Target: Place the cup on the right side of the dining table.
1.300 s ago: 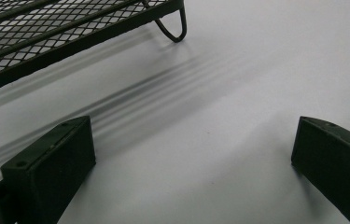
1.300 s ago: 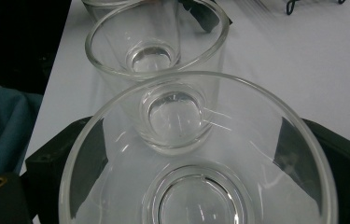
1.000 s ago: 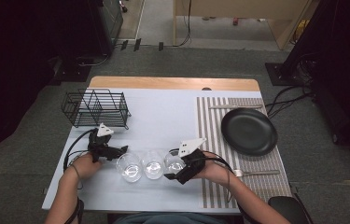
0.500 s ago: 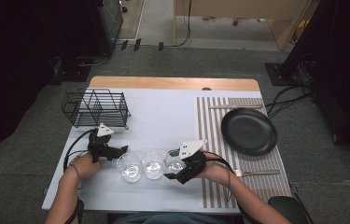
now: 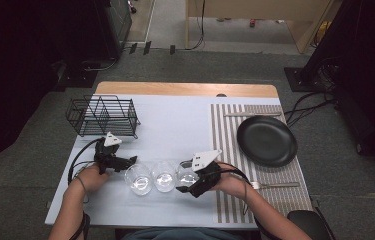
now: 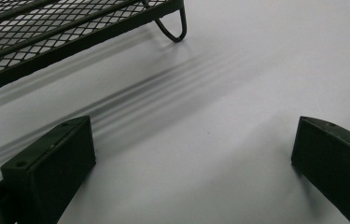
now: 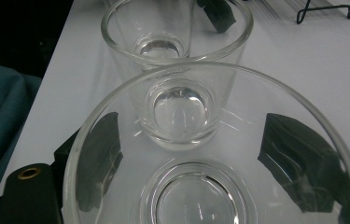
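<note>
- High view: three clear drinking glasses stand in a row near the front edge of the pale blue-white table [image 5: 175, 125], and the person's forearms come in from the bottom on either side of the row.
- On the right, the right gripper [image 5: 187, 181] lies low and level, pointing left, with the rightmost clear glass [image 5: 187, 175] between its jaws.
- Right gripper view: the jaws have just been closing, and now both black pads sit against the sides of this nearest glass [image 7: 210, 158], holding it; the middle glass [image 7: 175, 51] stands just behind.
- On the left, the left gripper [image 5: 127, 161] points right, its tips just beside the leftmost glass [image 5: 138, 178], wrist resting low.
- Left gripper view: its jaws stand wide apart over bare table, gripping nothing; the black wire rack [image 6: 46, 32] sits beyond.
</note>
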The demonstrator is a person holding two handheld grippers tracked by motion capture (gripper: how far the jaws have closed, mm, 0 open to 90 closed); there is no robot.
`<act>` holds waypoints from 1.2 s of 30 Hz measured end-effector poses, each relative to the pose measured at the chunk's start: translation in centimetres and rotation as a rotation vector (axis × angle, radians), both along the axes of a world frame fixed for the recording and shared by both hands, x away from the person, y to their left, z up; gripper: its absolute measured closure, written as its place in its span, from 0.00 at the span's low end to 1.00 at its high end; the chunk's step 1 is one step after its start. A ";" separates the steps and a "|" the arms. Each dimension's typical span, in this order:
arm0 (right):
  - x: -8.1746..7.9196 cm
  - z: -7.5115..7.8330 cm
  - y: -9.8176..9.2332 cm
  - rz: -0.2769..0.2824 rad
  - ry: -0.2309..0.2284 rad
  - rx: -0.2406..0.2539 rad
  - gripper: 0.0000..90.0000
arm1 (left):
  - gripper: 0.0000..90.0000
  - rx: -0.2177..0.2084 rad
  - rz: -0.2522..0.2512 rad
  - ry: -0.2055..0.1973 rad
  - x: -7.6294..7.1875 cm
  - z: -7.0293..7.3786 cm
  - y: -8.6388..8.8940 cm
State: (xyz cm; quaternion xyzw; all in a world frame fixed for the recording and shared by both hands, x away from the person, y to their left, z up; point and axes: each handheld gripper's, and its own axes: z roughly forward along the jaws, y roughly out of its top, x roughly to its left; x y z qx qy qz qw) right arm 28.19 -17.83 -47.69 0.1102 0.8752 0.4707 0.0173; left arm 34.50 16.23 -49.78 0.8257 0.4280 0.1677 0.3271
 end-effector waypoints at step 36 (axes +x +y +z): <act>0.5 0.4 -0.7 -0.002 0.042 -0.020 0.21 | 0.00 -0.009 0.004 -0.008 -0.1 -0.1 0.1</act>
